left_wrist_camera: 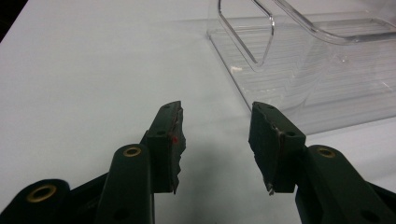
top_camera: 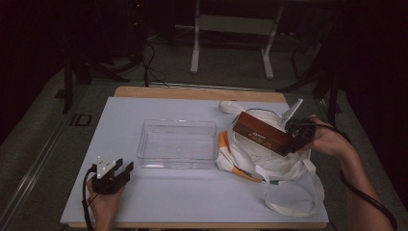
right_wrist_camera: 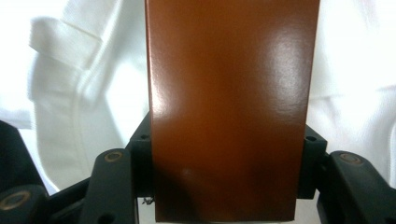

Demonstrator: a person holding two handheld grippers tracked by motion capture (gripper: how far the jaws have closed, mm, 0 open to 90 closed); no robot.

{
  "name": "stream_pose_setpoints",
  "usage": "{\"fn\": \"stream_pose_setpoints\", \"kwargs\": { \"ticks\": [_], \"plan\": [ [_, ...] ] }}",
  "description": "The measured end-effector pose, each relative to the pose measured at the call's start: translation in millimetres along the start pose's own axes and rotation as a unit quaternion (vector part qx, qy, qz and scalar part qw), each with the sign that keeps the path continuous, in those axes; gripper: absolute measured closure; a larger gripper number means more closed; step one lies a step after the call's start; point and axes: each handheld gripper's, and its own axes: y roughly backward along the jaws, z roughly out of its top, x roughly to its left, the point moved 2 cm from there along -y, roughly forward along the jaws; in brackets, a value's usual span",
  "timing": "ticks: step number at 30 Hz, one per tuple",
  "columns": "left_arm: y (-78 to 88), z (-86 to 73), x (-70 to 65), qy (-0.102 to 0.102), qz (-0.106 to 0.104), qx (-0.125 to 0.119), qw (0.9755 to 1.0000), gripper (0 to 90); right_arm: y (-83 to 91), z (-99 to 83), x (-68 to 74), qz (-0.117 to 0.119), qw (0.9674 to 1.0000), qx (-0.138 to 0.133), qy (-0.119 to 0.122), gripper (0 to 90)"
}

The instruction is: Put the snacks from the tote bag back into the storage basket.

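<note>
A long brown box (top_camera: 262, 133) hangs above a white cloth bag (top_camera: 279, 159) at the right of the table, held by its right end. My right gripper (top_camera: 292, 139) is shut on that box. Seen from the right gripper view, the brown box (right_wrist_camera: 229, 107) stands between both jaws, pressed at its sides, with the white bag (right_wrist_camera: 79, 107) behind it. My left gripper (top_camera: 120, 169) rests on the table at the front left, open with nothing between its fingers. In the left gripper view the left gripper (left_wrist_camera: 217, 140) points at the near corner of a clear plastic tray (left_wrist_camera: 299, 70).
The clear tray (top_camera: 177, 143) sits in the middle of the white table top (top_camera: 192, 192). The bag's handles (top_camera: 293, 197) loop toward the front right edge, and orange items (top_camera: 224, 142) lie by its left side. A table frame stands on the floor beyond.
</note>
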Motion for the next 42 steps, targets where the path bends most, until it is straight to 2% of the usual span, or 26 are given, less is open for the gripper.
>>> {"fn": "stream_pose_setpoints", "kwargs": {
  "ticks": [15,20,42],
  "plan": [
    [-0.1,0.0,0.2,0.001,0.000,0.000,1.0000,55.2,10.5,23.8,11.4,-0.005,0.9991,-0.011,0.040,43.1],
    [0.0,0.0,0.3,0.001,0.000,0.000,1.0000,55.2,13.5,30.3,15.8,-0.003,0.9989,-0.011,0.046,43.1],
    [0.2,0.0,0.5,0.002,-0.001,-0.001,1.0000,55.1,11.9,66.1,30.7,-0.001,0.9963,-0.024,0.083,43.2]
  ]
}}
